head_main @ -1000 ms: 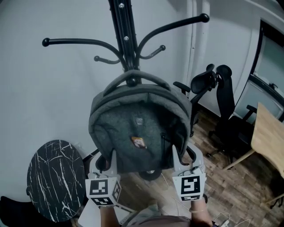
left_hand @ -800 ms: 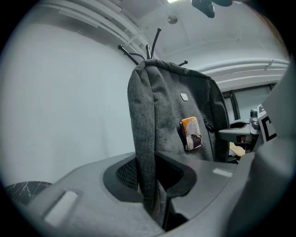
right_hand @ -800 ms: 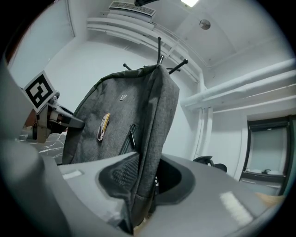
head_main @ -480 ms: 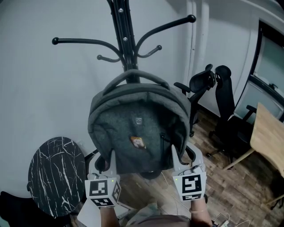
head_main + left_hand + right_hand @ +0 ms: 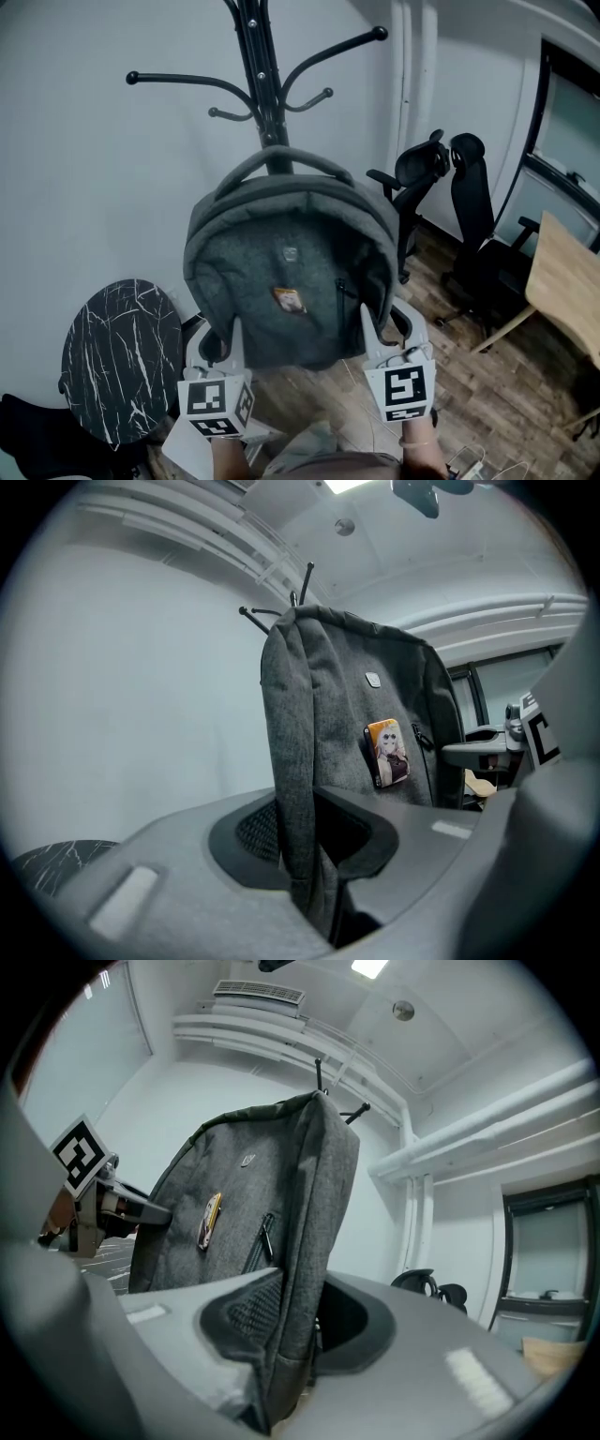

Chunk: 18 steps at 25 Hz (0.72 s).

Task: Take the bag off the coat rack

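Currently two hand-held grippers (image 5: 225, 342) (image 5: 380, 328) clamp one bag (image 5: 286, 272); one coat rack (image 5: 255, 56).

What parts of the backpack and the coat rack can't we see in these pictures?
- Base of the coat rack: head view, the backpack covers it.
- Whether the handle sits on a hook: head view, it overlaps the pole.
- Print on the logo label: too small in every view.
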### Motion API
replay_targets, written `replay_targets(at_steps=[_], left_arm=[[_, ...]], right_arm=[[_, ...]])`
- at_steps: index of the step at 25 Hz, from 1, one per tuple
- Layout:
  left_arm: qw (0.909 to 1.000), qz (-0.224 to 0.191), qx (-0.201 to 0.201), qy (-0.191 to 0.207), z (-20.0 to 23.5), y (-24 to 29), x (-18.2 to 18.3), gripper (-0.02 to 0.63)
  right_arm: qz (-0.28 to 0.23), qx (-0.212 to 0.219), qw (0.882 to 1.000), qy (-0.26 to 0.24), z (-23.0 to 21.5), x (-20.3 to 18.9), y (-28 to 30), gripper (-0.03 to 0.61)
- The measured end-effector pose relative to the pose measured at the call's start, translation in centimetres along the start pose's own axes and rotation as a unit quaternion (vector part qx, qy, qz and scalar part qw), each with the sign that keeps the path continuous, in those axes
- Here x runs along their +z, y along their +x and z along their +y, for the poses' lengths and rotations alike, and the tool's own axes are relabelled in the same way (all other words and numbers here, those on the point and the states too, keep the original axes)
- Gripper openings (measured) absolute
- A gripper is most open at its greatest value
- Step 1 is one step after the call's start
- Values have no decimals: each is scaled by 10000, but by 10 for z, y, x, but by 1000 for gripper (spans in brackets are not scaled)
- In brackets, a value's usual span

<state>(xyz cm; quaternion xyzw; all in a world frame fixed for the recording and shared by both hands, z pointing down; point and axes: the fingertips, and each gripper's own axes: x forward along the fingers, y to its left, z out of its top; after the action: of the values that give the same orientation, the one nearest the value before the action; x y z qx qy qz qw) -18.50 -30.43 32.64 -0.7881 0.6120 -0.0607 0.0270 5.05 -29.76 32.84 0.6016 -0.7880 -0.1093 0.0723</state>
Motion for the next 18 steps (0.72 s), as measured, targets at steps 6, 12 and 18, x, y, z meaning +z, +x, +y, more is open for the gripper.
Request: replay_targets(at_steps=[6, 12, 18], left_arm=[[10000, 27, -4, -11, -13, -26, -4, 77], [10000, 65, -14, -59, -26, -57, -12, 77], [9999, 107, 10, -58, -39, -87, -15, 77]], right_arm=[[-13, -5, 10000, -4, 3, -2, -29, 95], [26, -18, 10000, -41, 9, -4, -63, 95], [36, 9, 10000, 14, 14, -7, -95, 95]])
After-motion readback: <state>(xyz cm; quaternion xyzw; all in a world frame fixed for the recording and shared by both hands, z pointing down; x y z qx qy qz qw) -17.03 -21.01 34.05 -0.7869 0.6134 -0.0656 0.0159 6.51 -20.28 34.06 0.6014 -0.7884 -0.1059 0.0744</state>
